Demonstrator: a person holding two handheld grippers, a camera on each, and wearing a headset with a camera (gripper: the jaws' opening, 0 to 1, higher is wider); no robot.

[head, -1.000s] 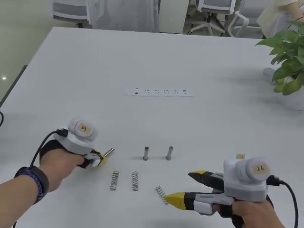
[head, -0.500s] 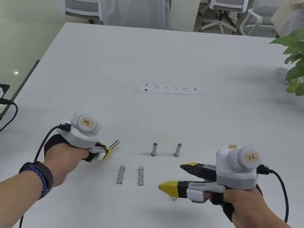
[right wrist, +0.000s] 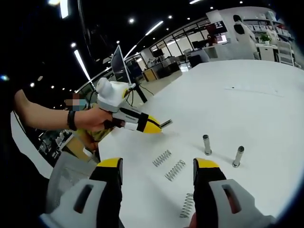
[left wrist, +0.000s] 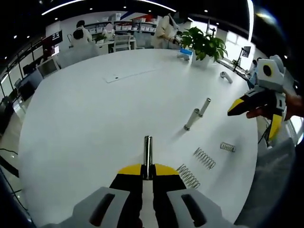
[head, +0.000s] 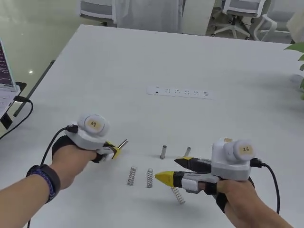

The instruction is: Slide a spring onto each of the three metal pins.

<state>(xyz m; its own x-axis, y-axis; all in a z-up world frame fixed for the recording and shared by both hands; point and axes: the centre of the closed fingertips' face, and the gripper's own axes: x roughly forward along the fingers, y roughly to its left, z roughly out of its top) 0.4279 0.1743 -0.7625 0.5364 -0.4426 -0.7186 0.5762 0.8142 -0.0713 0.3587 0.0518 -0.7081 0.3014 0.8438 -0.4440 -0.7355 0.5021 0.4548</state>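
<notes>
The nearest spring (head: 177, 194) lies flat on the white table (head: 142, 61), close by the right gripper (head: 171, 170), whose jaws gape wide. Best bet, I'd say: come down square over it and pinch lightly mid-coil, leaving an end free to thread. The left gripper (head: 114, 151) is clamped on one metal pin (left wrist: 148, 149), held roughly level, wrist low. The two upright pins (head: 163, 152) and the other two springs (head: 131, 175) wait between them.
</notes>
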